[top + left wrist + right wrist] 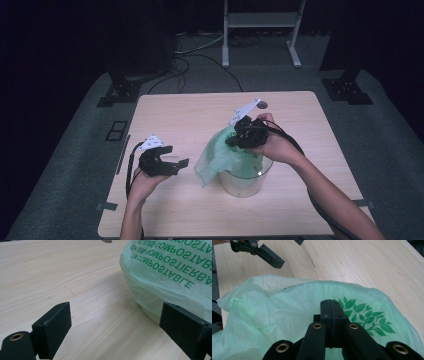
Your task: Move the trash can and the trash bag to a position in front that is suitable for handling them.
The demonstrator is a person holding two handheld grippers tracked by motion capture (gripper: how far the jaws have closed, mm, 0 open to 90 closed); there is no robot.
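High view: a green compostable bag (pixel 227 155) draped over a clear glass container (pixel 245 181) on the wooden counter (pixel 200 115).
Right tool (pixel 235 137) sits over the bag's top with its jaws pressed together; whether film is pinched between them I cannot tell. Left tool (pixel 177 162) rests released, jaws spread wide, just beside the bag. Green lettering and a leaf print mark the bag.

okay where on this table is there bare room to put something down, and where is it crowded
Bare wood: the far-left corner of the table beyond the left gripper, the right edge, and the near strip. Crowded: the middle, where the right gripper pinches the green bag over the clear container.
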